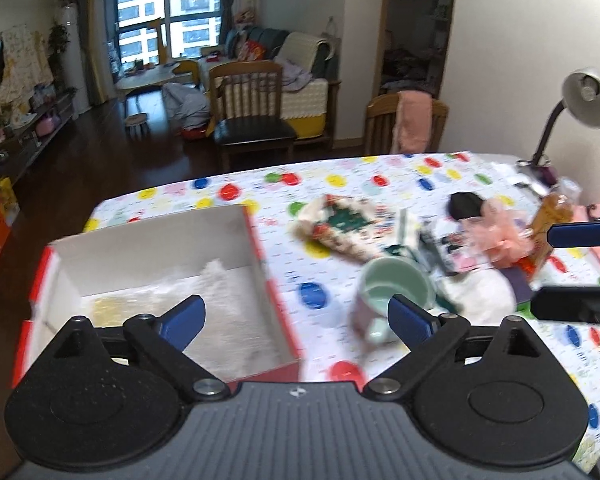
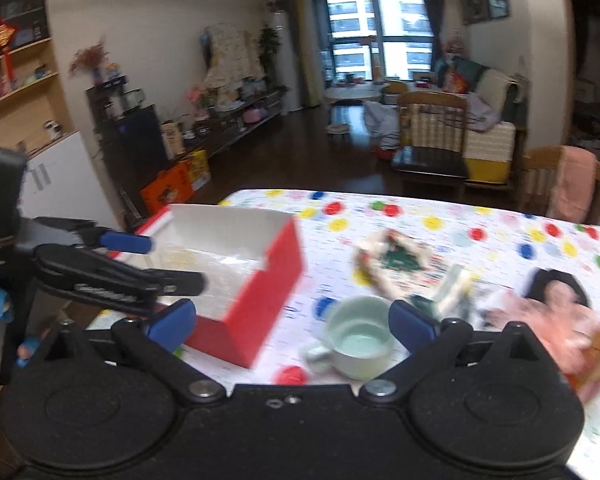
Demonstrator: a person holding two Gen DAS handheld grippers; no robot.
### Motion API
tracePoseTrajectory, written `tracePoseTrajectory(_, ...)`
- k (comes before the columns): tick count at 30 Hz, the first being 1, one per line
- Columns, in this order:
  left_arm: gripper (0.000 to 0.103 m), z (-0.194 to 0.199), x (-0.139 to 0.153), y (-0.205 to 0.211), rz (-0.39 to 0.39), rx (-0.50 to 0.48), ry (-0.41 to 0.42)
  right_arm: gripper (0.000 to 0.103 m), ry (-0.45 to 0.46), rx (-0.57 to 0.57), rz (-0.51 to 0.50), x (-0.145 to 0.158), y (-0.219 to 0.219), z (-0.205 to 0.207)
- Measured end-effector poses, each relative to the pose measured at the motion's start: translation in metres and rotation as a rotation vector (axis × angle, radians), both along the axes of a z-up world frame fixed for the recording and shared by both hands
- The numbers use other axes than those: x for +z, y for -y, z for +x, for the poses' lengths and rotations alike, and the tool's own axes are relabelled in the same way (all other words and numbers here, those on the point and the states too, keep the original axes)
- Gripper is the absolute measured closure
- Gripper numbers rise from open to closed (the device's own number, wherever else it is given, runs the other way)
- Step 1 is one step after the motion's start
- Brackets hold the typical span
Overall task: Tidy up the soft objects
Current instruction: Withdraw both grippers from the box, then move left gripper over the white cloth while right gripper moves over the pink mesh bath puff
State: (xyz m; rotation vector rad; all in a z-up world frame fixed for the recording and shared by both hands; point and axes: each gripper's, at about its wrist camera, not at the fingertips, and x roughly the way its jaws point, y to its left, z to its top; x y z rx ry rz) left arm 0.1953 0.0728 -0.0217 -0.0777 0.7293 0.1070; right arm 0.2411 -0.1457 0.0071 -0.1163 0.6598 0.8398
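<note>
Left gripper (image 1: 296, 316): jaws spread wide, nothing between the blue pads, hanging above the near edge of the red box.
Right gripper (image 2: 292, 320): jaws spread wide and empty, over the table's near side, right of the red box.
Mug (image 1: 396, 292): pale green, upright, just right of the red box, nearest to the grippers.
Red box (image 2: 268, 280): open-topped, white inside, on the table's left part; something white and fluffy lies in it, blurred.
Christmas-print cloth (image 1: 340, 224): bunched, right of the red box and beyond the mug.
Pink frilly piece (image 1: 496, 232): farther right of the red box, in a heap of soft things.
Tablecloth (image 2: 432, 222): white with coloured dots, under the red box.
Desk lamp (image 1: 580, 100): at the far right corner, well apart from the red box.
</note>
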Motion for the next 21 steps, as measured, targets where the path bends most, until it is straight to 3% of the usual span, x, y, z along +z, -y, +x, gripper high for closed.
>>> tracePoseTrajectory(8,0.001,0.023,-0.012,0.057,-0.026,-0.065,-0.007,0.000,0.008,-0.173,-0.039,-0.013,0.075,0.029)
tracePoseTrajectory(11,0.001,0.031,-0.019,0.077,-0.072,-0.111,-0.010,0.000,0.009,-0.226,-0.057,-0.022,0.097,0.040)
tracePoseTrajectory(15,0.001,0.044,-0.031,0.106,-0.126,-0.168,-0.062,0.000,-0.014,-0.258,-0.082,-0.035,0.114,0.056)
tracePoseTrajectory(21,0.001,0.058,-0.056,0.144,-0.152,-0.151,-0.078,0.000,-0.047,-0.290,-0.098,-0.050,0.127,0.084)
